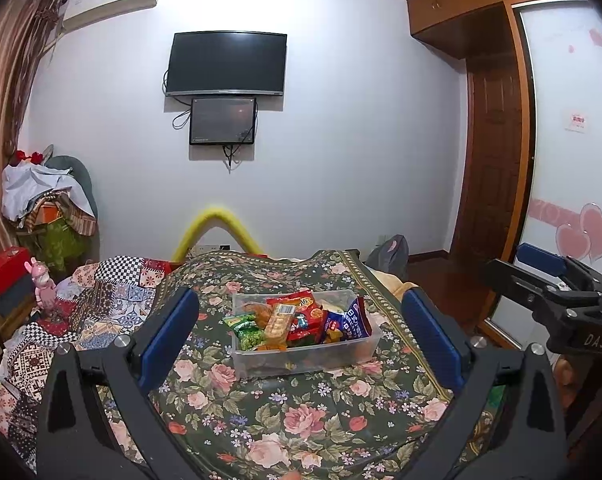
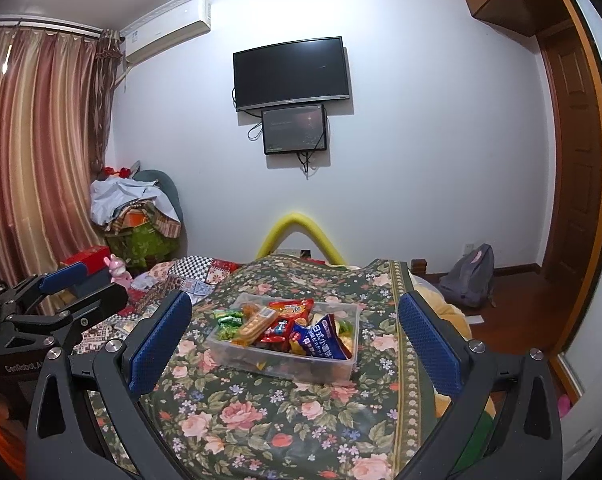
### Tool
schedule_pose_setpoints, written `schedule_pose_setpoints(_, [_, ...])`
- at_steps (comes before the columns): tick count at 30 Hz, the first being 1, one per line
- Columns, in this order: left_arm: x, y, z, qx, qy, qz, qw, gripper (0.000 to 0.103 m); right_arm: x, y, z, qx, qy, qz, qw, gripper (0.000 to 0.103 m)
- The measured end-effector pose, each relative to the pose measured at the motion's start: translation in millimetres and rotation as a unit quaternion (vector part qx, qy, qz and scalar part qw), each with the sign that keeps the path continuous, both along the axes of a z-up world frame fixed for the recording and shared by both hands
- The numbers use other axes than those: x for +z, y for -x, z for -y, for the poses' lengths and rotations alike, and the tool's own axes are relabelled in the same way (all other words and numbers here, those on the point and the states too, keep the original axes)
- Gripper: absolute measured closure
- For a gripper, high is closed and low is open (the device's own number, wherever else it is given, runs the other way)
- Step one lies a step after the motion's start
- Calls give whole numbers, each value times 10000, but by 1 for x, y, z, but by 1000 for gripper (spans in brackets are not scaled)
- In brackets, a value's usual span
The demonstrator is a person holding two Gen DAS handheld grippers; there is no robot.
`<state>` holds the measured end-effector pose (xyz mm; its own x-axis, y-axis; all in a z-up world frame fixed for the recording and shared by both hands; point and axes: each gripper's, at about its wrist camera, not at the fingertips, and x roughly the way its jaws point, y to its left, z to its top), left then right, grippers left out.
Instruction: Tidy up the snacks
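The lower snack packets in the clear bin (image 1: 301, 354) are covered by those above — their kinds cannot be told. Print on the blue packet (image 2: 323, 338) is too small to be read. The right gripper (image 1: 541, 276) is cut off by the left view's edge, so its second finger is hidden.

"DAS" marks the right gripper (image 1: 557, 280); "GenRobot" marks the left gripper (image 2: 77, 284).
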<state>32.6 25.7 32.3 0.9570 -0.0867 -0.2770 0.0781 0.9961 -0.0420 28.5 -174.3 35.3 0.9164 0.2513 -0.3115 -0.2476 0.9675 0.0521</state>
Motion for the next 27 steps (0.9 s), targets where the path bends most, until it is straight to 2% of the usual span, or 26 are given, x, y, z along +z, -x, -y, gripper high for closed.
schedule_pose_setpoints(27, [-7,-2,4,-131,17,-147,9998,0,-1,-4,-1,-26,65,-49,10000,0])
